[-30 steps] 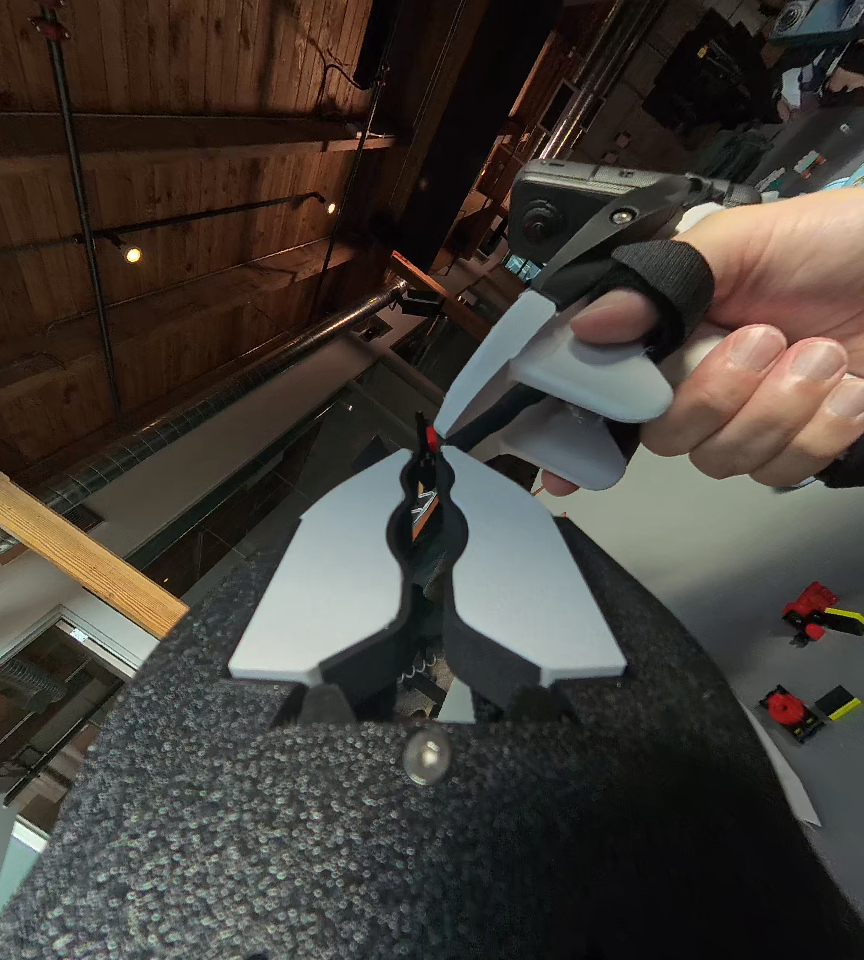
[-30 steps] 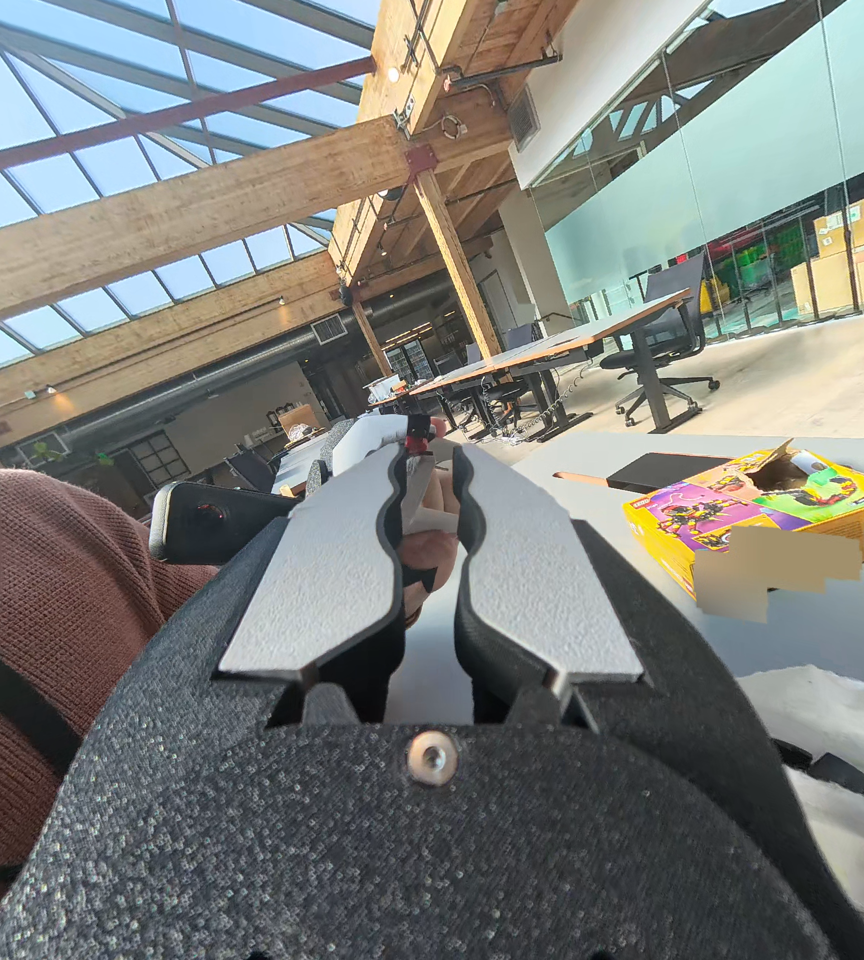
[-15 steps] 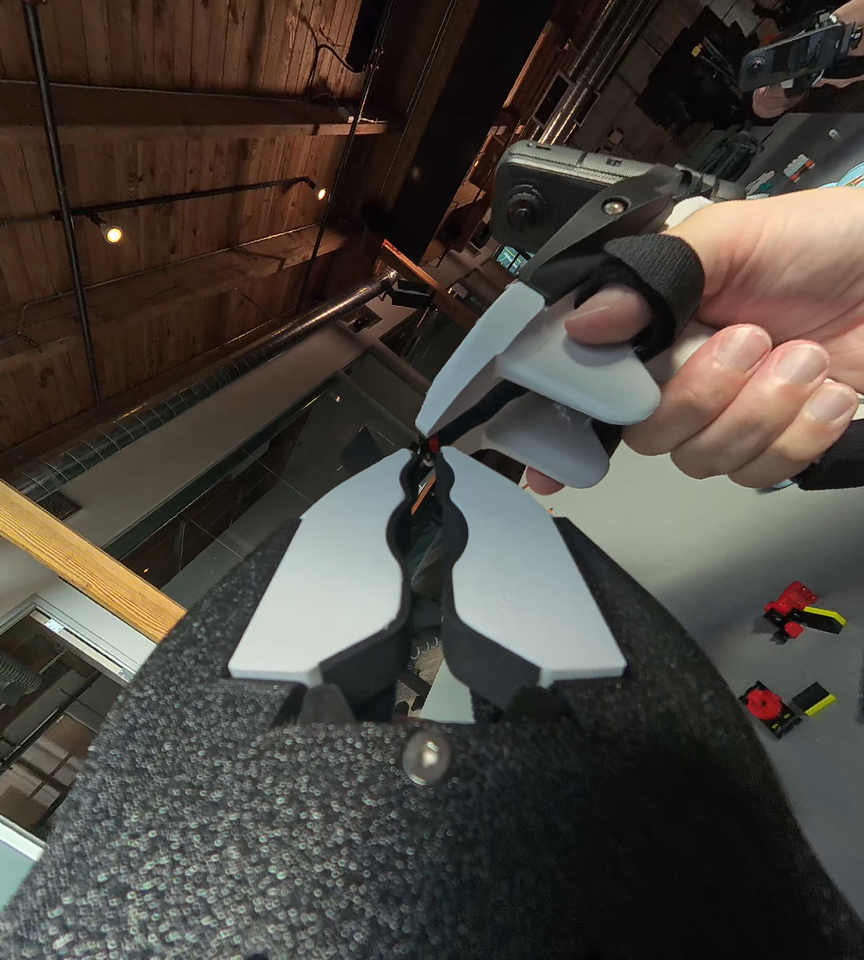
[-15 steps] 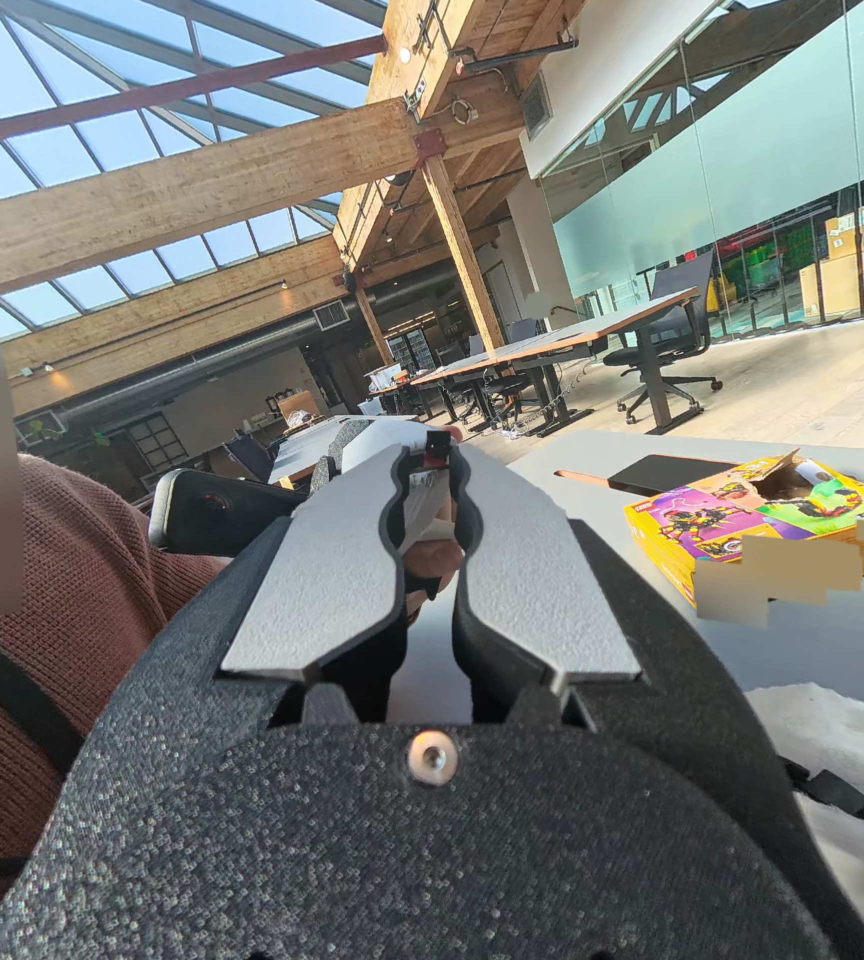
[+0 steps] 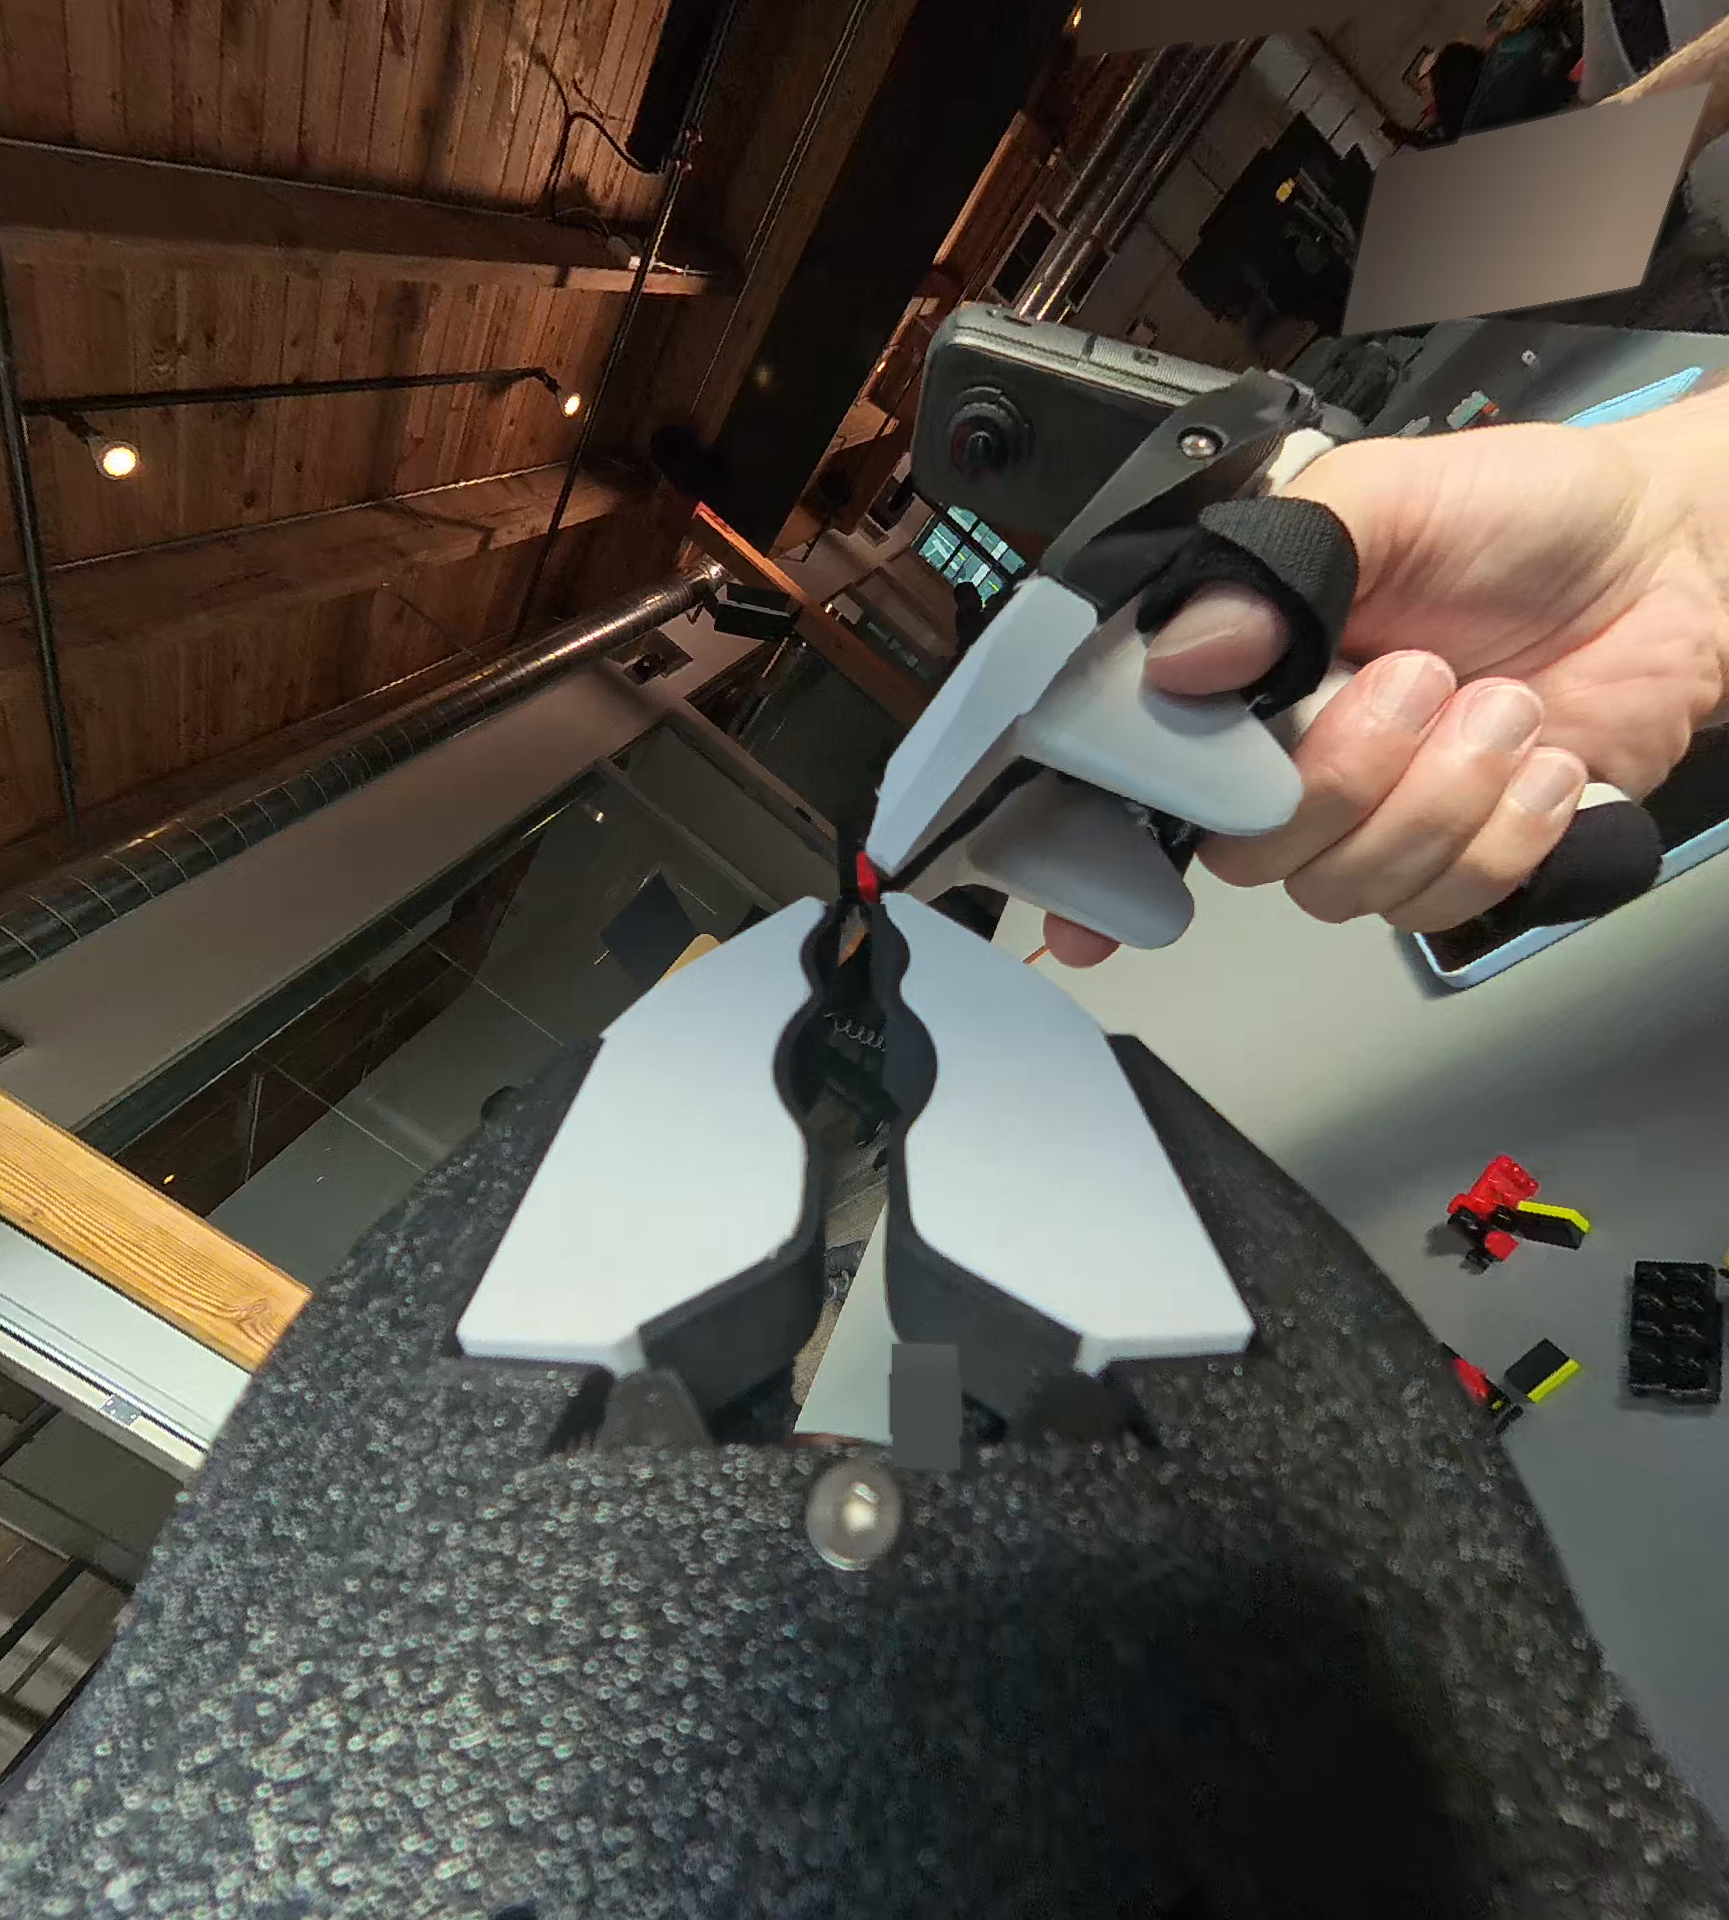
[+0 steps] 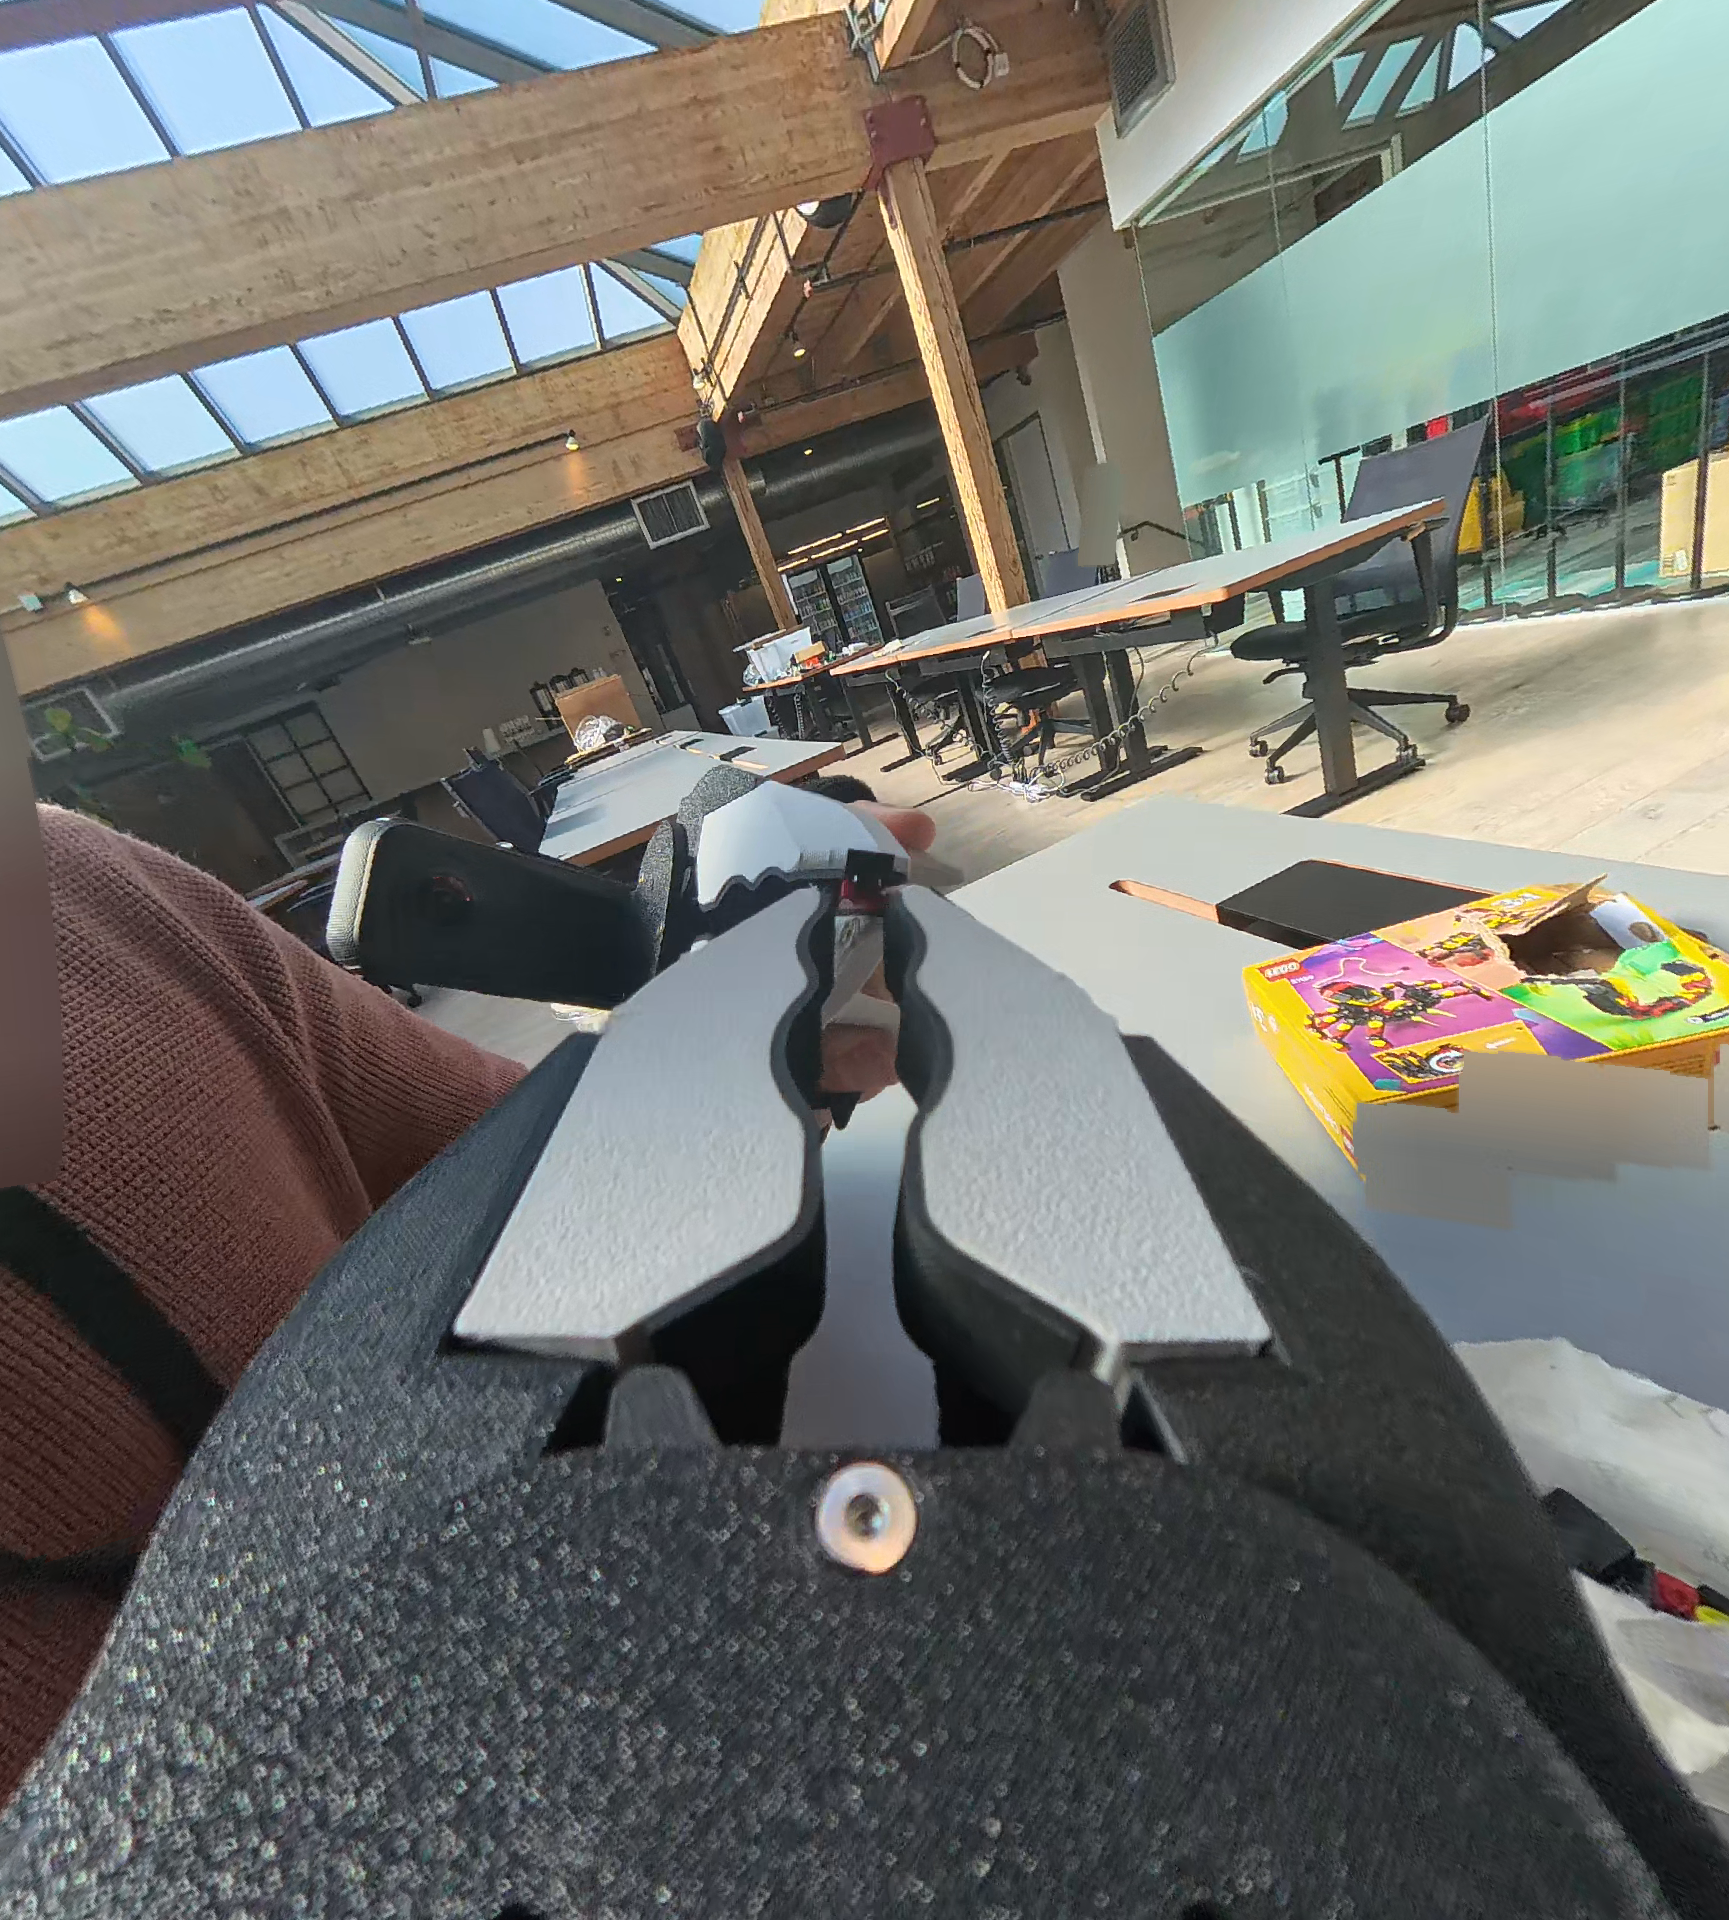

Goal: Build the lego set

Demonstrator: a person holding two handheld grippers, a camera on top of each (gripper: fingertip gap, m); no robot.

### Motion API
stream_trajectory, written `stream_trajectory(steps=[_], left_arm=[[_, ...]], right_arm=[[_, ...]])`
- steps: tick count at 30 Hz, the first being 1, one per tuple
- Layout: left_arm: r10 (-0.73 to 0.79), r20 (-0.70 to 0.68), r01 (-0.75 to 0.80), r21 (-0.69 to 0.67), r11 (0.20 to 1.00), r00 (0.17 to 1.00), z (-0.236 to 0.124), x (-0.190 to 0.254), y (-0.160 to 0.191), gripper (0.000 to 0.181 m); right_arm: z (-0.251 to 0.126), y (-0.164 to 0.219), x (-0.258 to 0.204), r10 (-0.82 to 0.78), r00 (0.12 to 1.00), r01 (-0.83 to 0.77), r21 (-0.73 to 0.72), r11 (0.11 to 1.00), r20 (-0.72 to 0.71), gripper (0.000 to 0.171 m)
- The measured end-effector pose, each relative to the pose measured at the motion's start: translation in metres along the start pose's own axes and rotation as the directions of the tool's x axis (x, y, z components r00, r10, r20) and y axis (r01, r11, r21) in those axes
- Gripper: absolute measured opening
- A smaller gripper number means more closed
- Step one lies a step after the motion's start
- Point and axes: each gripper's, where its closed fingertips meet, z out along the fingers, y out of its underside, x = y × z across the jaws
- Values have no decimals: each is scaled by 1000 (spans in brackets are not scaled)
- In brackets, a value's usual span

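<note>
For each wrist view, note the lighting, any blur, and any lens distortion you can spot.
Left wrist view: dim wooden ceiling, small spot lamps, bent beams; loose lego pieces at the right edge look soft. Right wrist view: bright daylight through skylights, lego box sharp, straight beams bowed by the wide lens.

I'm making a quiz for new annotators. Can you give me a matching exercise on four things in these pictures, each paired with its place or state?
Things:
1. left gripper
2. set box
3. black plate
4. small red piece

Places or states:
A. torn open, on the grey table
B. lying flat among loose parts
C. jaws shut on a black part
D. pinched at the right gripper's tips

Pairs: 1-C, 2-A, 3-B, 4-D
</note>
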Motion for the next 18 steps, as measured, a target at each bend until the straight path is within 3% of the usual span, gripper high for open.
stream_trajectory(steps=[18], left_arm=[[36, -107, -36, 3, 999, 994, -2, 10, -1, 5]], right_arm=[[-4, 12, -5, -23, 999, 29, -163, 986, 38, 7]])
